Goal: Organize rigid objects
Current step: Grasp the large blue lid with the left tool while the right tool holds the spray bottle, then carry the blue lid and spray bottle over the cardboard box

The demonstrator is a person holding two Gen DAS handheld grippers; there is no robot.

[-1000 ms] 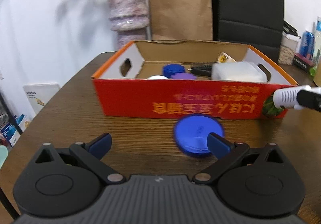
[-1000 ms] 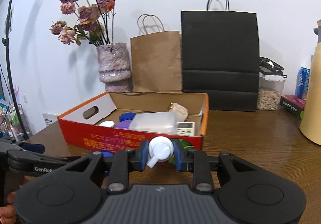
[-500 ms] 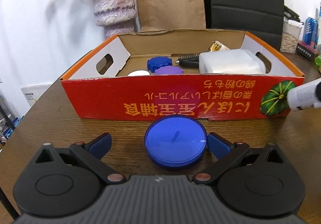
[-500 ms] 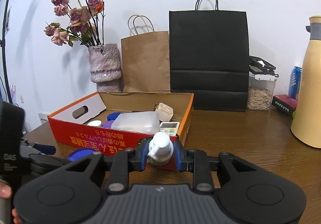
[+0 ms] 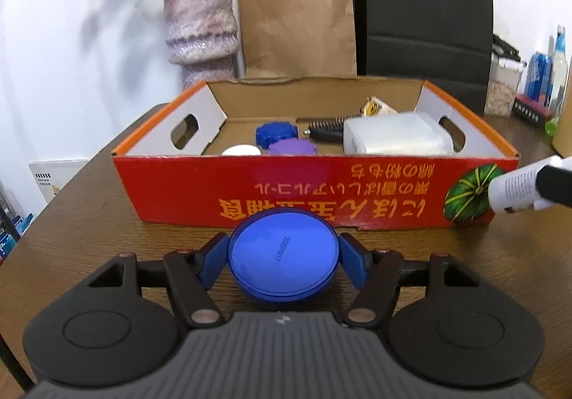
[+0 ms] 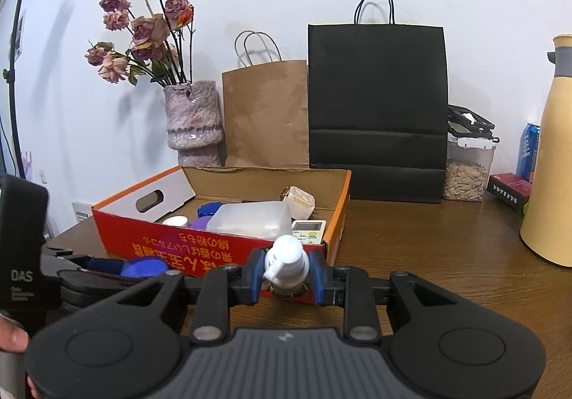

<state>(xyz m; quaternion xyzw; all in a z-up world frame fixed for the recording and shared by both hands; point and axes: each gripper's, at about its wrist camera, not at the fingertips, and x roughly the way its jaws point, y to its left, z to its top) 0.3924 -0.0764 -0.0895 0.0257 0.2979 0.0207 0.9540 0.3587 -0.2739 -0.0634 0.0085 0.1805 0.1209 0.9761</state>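
Nearest to me, my left gripper [image 5: 283,257] has its blue pads pressed against both sides of a round blue lid [image 5: 282,254], which sits just in front of the red cardboard box [image 5: 286,184] on the wooden table [image 5: 89,220]. From the right wrist view I can see that same lid [image 6: 143,266] low at the left, held in the left gripper [image 6: 118,265]. My right gripper [image 6: 287,272] is pinching a small white pump bottle [image 6: 286,257] between its blue pads, nozzle toward the camera, close to the box's front right corner; in the left view the bottle [image 5: 514,186] shows at the right edge beside the printed pumpkin.

Inside the box I make out a dark blue cap [image 5: 276,133], a purple cap [image 5: 293,147] just in front of it, a white cap [image 5: 241,150] to their left, a black hairbrush [image 5: 327,129], a translucent plastic container [image 5: 395,138] lying on its side, and a white remote control [image 6: 308,229] near the right wall.

Behind the box stand a mottled vase [image 6: 193,122] of dried roses, a brown paper bag [image 6: 266,113] and a black paper bag [image 6: 377,109]. Farther right are a clear jar of seeds [image 6: 466,170] and a cream jug [image 6: 552,156].
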